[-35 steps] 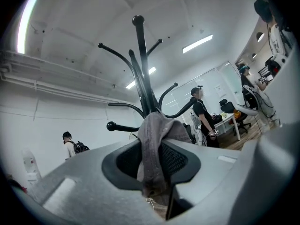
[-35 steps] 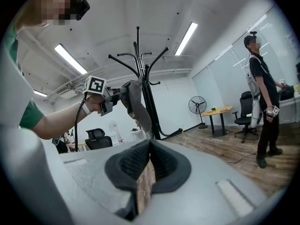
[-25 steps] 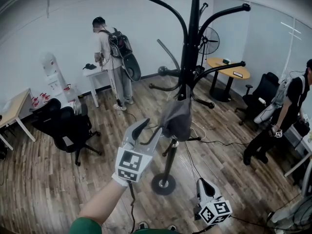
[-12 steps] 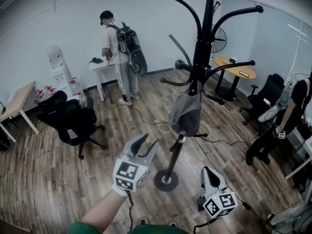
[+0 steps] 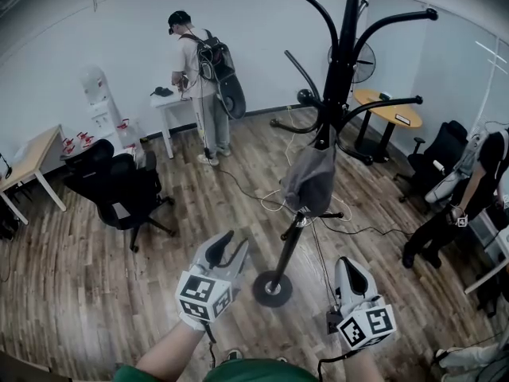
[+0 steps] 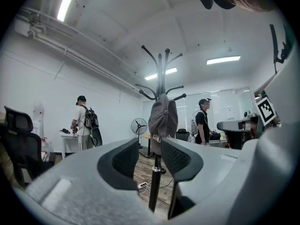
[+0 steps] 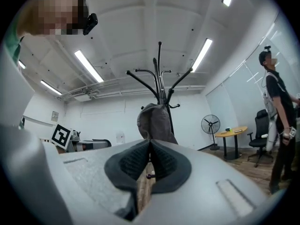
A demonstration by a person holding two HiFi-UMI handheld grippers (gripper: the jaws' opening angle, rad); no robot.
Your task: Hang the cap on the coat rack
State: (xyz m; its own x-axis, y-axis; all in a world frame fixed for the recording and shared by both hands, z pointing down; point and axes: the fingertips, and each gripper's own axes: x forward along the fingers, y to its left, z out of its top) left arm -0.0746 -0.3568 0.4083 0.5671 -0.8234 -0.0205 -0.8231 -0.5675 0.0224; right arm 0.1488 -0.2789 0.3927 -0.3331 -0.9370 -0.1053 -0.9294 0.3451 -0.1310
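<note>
Holding the left gripper [image 5: 232, 243] low, just short of the coat rack [image 5: 338, 78], with jaws apart but closing and nothing between them; probably easing shut for want of anything to grip. Keeping the right gripper [image 5: 346, 267] low as well, on the other side of the coat rack's base [image 5: 273, 287], with jaws pressed together and empty.

Pointing both gripper views up past the jaws at the cap [image 5: 310, 183]. Hanging there from 1 of the coat rack's lower arms, draped against the pole, well clear of both grippers. Judged as hung already: carried by the coat rack alone, hence 2 idle grippers kept apart from it.

Beyond the coat rack, 1 person with a backpack [image 5: 199, 70] at the far wall, 1 round table [image 5: 382, 110] behind it, and another person [image 5: 465, 197] to its right.
</note>
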